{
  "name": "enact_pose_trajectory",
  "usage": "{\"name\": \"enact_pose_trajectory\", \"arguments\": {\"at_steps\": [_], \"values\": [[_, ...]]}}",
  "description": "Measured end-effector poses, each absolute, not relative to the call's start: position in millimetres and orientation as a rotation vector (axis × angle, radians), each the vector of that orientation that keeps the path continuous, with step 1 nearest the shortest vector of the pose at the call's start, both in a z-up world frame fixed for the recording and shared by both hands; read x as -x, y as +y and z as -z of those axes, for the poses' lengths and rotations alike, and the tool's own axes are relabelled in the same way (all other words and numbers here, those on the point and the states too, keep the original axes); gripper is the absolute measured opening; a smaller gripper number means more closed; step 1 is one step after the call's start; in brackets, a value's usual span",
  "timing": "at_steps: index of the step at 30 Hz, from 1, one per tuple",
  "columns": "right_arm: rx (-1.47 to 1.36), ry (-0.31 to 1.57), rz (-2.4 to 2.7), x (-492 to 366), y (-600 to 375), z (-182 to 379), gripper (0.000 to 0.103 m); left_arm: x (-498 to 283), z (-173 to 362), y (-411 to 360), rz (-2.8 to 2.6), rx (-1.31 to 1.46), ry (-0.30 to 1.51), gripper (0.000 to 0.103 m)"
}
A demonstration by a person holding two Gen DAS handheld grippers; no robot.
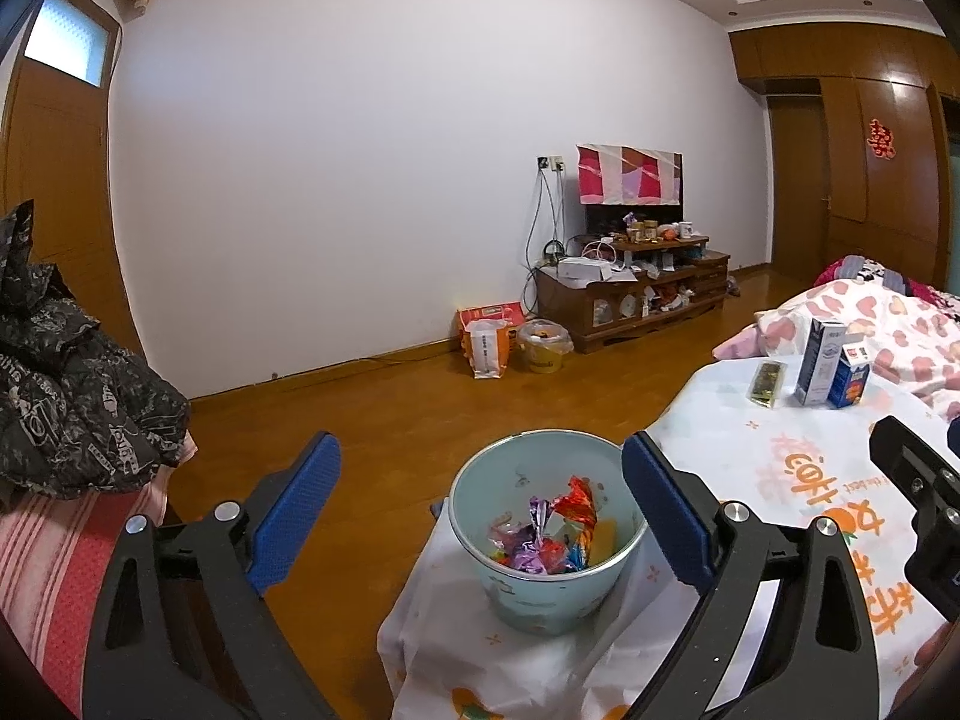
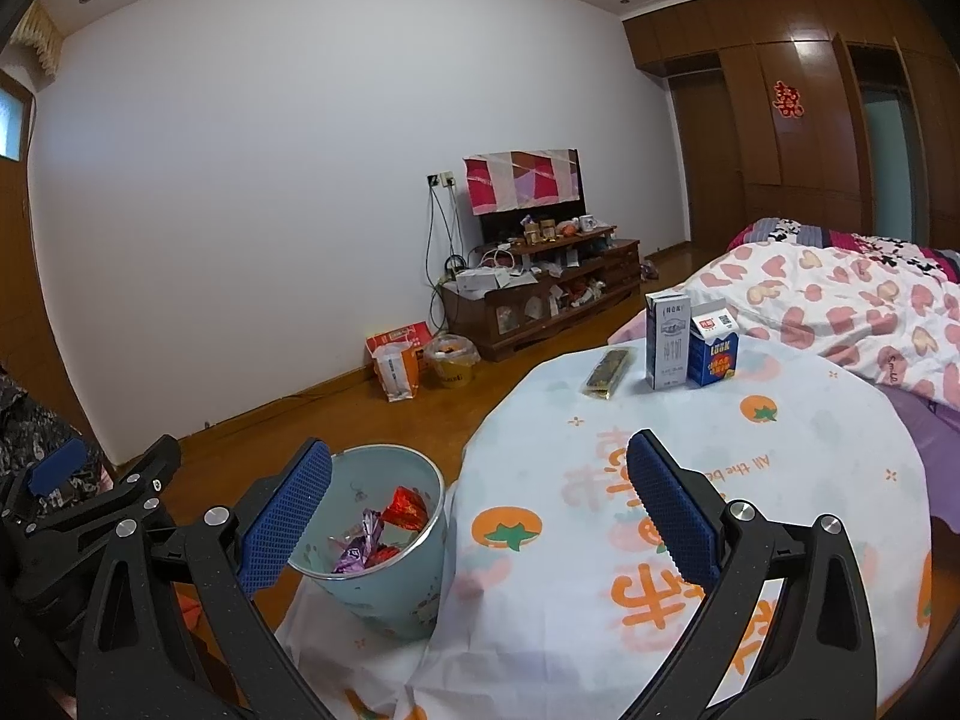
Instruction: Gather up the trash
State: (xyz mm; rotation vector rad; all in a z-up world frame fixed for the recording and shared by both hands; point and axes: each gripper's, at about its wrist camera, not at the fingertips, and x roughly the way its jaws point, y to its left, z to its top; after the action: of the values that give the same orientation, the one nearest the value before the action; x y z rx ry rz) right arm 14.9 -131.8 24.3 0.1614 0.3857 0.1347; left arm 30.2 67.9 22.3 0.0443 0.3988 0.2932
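- Claws first: your right claw (image 2: 480, 510) is spread wide with nothing between its blue pads, and your left claw (image 1: 480, 504) is just as wide and just as bare.
- From the right claw, the remaining trash sits at about 12 o'clock, across the desk (image 2: 810, 450): a dark flat wrapper (image 2: 607, 373), a tall white carton (image 2: 668, 341) and a short blue carton (image 2: 714, 349) touching it.
- The wrapper's long axis runs from 6 to 12 o'clock, tipped slightly toward 1, so I judge you would close across its narrow width.
- Your right claw looks nearer those three than the left.
- The bin (image 2: 384, 588), already holding wrappers, stands at the right claw's 8 o'clock, directly under your left claw.
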Motion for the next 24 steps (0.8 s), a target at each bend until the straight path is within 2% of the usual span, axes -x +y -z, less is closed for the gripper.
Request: {"name": "enact_pose_trajectory", "arguments": {"at_steps": [16, 24], "values": [[-0.162, 0.385, -0.135, -15.6, -132.8, -22.8, 0.097, -30.4, -23.8, 69.2, -0.289, -0.037, 0.4, 0.093], [-0.162, 0.386, -0.133, -15.7, -132.8, -22.2, 0.097, -31.9, -23.9, 68.5, -0.289, -0.035, 0.408, 0.097]]}}
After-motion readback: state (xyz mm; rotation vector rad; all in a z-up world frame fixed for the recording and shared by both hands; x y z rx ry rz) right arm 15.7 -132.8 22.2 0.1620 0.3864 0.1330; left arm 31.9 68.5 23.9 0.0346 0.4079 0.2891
